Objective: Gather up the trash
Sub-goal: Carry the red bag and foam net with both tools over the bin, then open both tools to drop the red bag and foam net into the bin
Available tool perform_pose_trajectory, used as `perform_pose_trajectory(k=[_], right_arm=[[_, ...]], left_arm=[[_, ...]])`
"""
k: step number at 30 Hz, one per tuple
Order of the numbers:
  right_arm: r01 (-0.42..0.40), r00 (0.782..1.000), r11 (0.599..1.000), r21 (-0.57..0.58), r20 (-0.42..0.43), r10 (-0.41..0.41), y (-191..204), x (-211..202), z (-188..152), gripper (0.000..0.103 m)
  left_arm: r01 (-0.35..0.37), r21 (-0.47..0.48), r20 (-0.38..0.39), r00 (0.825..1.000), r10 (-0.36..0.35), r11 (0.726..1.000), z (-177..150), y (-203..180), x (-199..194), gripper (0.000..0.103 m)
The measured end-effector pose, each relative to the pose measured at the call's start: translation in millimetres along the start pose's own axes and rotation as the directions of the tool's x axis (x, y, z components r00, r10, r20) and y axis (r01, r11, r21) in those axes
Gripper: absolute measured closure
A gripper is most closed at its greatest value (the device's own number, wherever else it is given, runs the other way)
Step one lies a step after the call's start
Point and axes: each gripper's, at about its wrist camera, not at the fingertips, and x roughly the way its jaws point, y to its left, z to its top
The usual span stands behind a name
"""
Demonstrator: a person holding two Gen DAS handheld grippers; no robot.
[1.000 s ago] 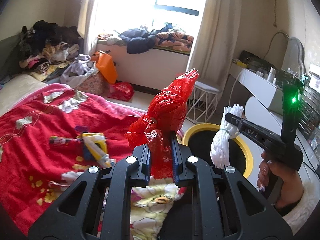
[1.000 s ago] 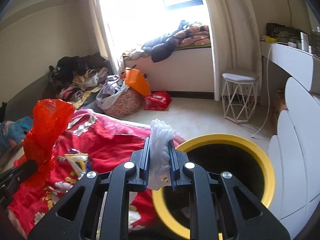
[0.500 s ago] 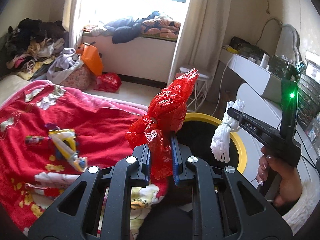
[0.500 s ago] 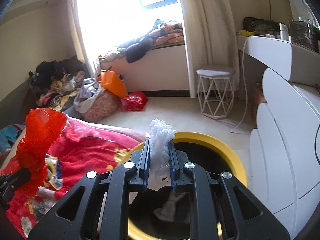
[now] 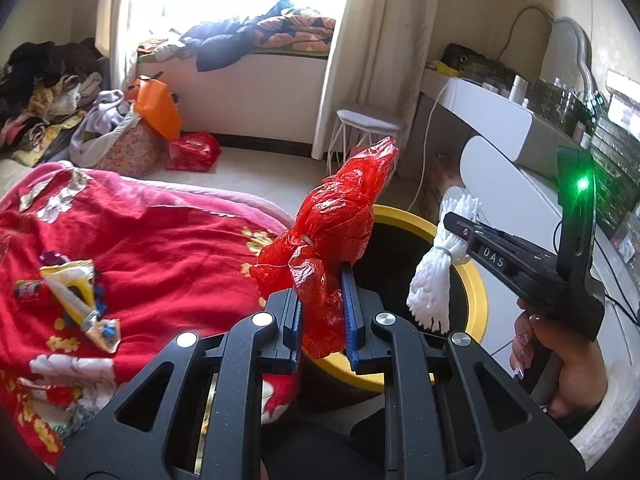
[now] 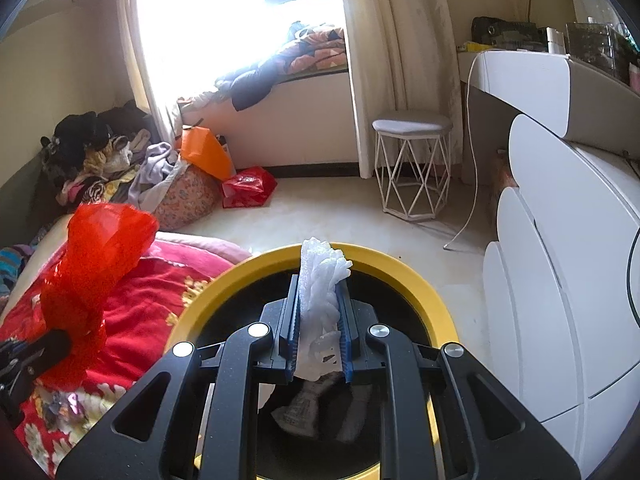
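Observation:
My left gripper (image 5: pixel 322 312) is shut on a crumpled red plastic bag (image 5: pixel 336 236), which hangs at the near left rim of the yellow-rimmed black trash bin (image 5: pixel 476 292). My right gripper (image 6: pixel 319 334) is shut on a white foam fruit net (image 6: pixel 322 280) and holds it above the bin's (image 6: pixel 400 268) open mouth. Some trash lies at the bottom of the bin. In the left wrist view the right gripper (image 5: pixel 452 236) shows from the side, with the white net (image 5: pixel 434 280) drooping below it. The red bag (image 6: pixel 96 256) shows at the left of the right wrist view.
A red blanket (image 5: pixel 132 240) covers the bed at left, with snack wrappers (image 5: pixel 76 296) lying on it. White rounded drawers (image 6: pixel 560 280) stand right of the bin. A wire stool (image 6: pixel 412 164), a red bag on the floor (image 6: pixel 248 188) and piled clothes (image 6: pixel 116 160) lie beyond.
Both grippers have moved from over the bed toward the bin and sunk a little. The white net now hangs over the bin's opening, and the red bag has reached its rim.

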Motion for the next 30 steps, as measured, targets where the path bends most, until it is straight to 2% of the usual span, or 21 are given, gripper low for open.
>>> perform_pose_trajectory(k=[10,16,18,21,25,27,30], right_arm=[[-0.003,0.999,1.0,-0.018,-0.044,0.002,-14.7,16.9,-7.9,0.086],[-0.029,0.996,0.999,0.017,-0.089,0.03,-22.5,27.3,-11.1,0.083],[-0.032,0.995,0.999,0.018,-0.095,0.034,-24.5,29.6,-11.3,0.079],[-0.037,0.994,0.999,0.033,-0.103,0.04,-28.3,32.8,-10.5,0.075],[-0.033,0.994,0.998,0.053,-0.104,0.039,-33.3,34.4,-10.2,0.068],[-0.029,0.994,0.997,0.065,-0.104,0.035,-36.2,34.5,-9.6,0.067],[-0.023,0.995,0.997,0.08,-0.097,0.03,-37.9,32.8,-9.7,0.061]], left_arm=[[0.034,-0.003,-0.068,0.997,-0.034,0.999,2.6,-11.9,41.5,0.091],[0.051,-0.027,-0.107,0.993,-0.054,0.998,1.5,-11.5,63.6,0.09],[0.062,-0.04,-0.113,0.991,-0.066,0.997,0.9,-11.3,68.5,0.09],[0.082,-0.048,-0.115,0.99,-0.087,0.995,-0.3,-11.6,72.6,0.083],[0.082,-0.059,-0.111,0.99,-0.088,0.995,-1.6,-11.9,73.7,0.065],[0.076,-0.075,-0.104,0.991,-0.084,0.994,-2.3,-9.5,71.9,0.062],[0.076,-0.095,-0.078,0.993,-0.084,0.993,-1.8,-5.6,64.0,0.045]])
